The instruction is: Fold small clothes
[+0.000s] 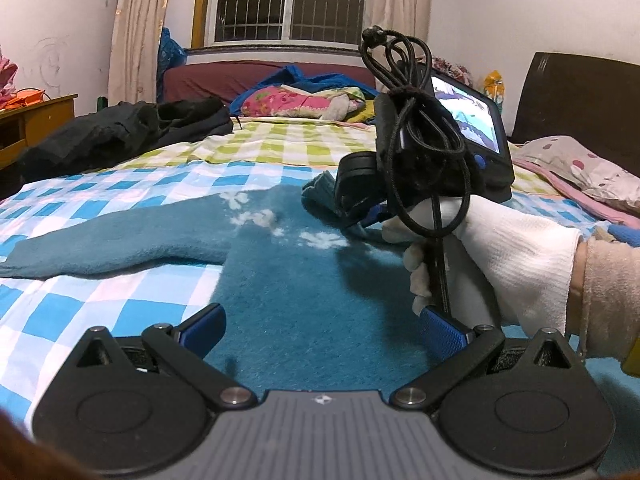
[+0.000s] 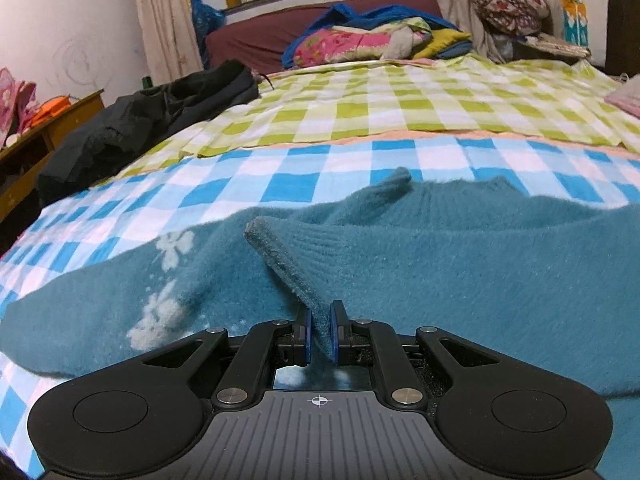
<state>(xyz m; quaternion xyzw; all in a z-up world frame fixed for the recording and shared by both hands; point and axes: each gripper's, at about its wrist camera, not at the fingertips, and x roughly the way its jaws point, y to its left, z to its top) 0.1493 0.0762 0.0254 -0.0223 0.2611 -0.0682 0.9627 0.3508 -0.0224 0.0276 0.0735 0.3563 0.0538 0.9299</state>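
Pinching a raised fold of the teal sweater [image 2: 460, 280], the right tongs [image 2: 320, 330] have their blue pads drawn narrow with a strip of knit caught between them. That strip climbs away from the pads as a stiff ridge, which suggests the cloth is held up so that it can be carried over the rest of the garment. The sweater itself lies spread on the bed [image 2: 280, 168], on the blue-checked sheet, with its white flower pattern to the left of the pinched fold and one sleeve stretched out further left.

The left tongs [image 1: 322, 330] stand wide, with nothing between their pads, poised low over the sweater's body nearer the camera than the flowers. Judging from that, they are waiting either to pin the cloth flat or to take a second hold. Ahead of them in the left wrist view, the gloved right hand [image 1: 500, 248] grips the other tool over the sweater, beyond and to the right of the flowers; the tool's tip meets a bunched bit of teal knit there.

Beyond the sweater, on the green-checked sheet, lies a dark jacket [image 2: 152, 120], well apart from the work. The fold looks barely begun: the sleeve is not yet brought in.
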